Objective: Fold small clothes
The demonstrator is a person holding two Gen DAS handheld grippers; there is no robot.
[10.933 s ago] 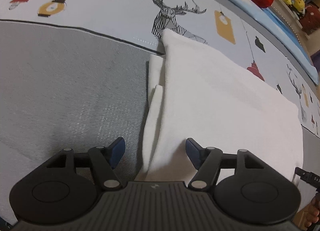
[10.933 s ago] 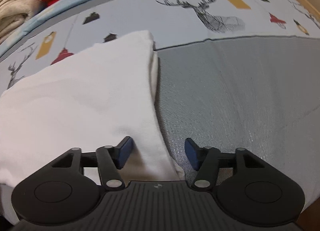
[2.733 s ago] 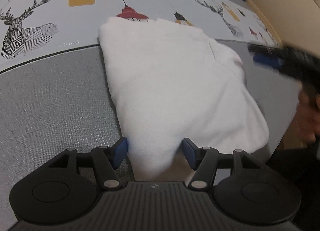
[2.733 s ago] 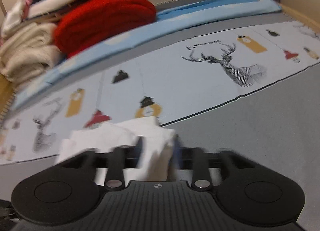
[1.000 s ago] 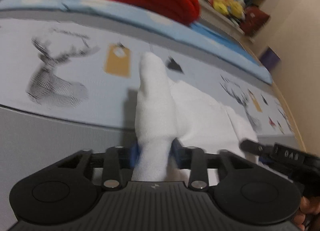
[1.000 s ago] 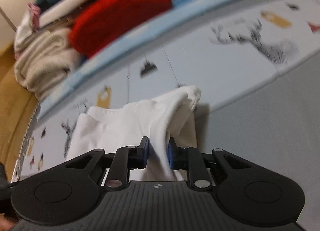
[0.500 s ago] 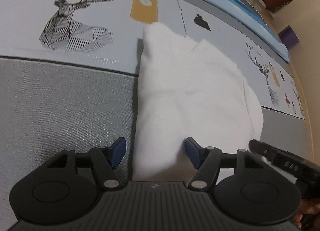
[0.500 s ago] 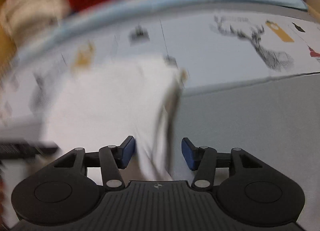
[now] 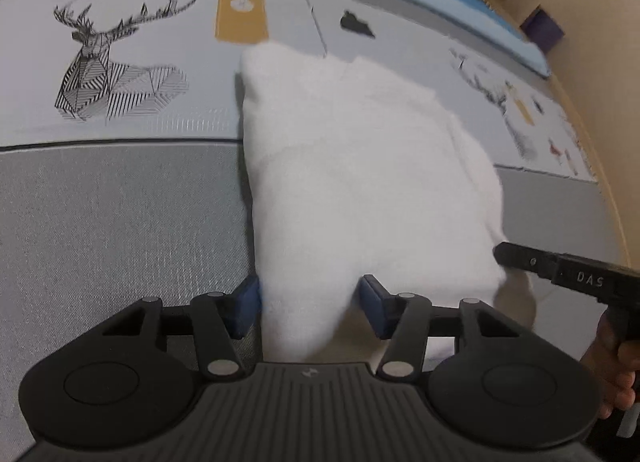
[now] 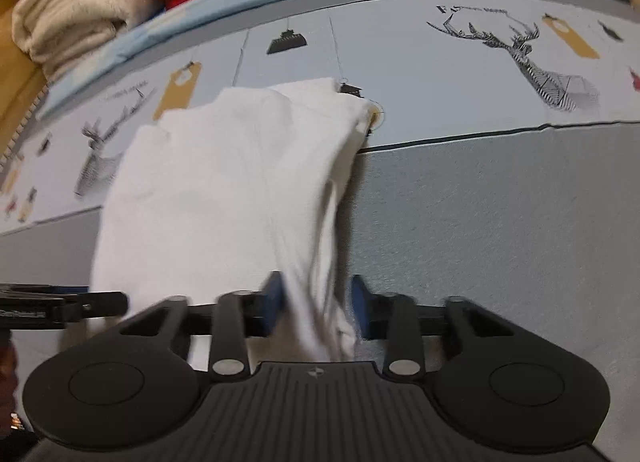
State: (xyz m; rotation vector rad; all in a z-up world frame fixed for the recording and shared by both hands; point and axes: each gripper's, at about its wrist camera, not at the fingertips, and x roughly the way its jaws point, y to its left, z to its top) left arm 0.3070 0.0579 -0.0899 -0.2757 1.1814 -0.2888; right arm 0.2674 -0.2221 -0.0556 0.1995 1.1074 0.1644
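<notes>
Grey bedding (image 9: 120, 221) with a deer-print sheet (image 9: 120, 61) behind, folded white garment (image 9: 360, 181) across both. Soft, light, floppy; best pinched at near corners. Left gripper (image 9: 310, 304) closing but apart; right gripper (image 10: 316, 302) closing, seemingly not yet clamped on its blurred edge.

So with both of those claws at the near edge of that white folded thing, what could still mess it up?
The right gripper has just been closing around a loose side layer of the white garment; lifting it could drag the fold open. The left gripper, jaws also narrowing, straddles the near edge, so a pull may bunch it. Its right side already looks uneven.
</notes>
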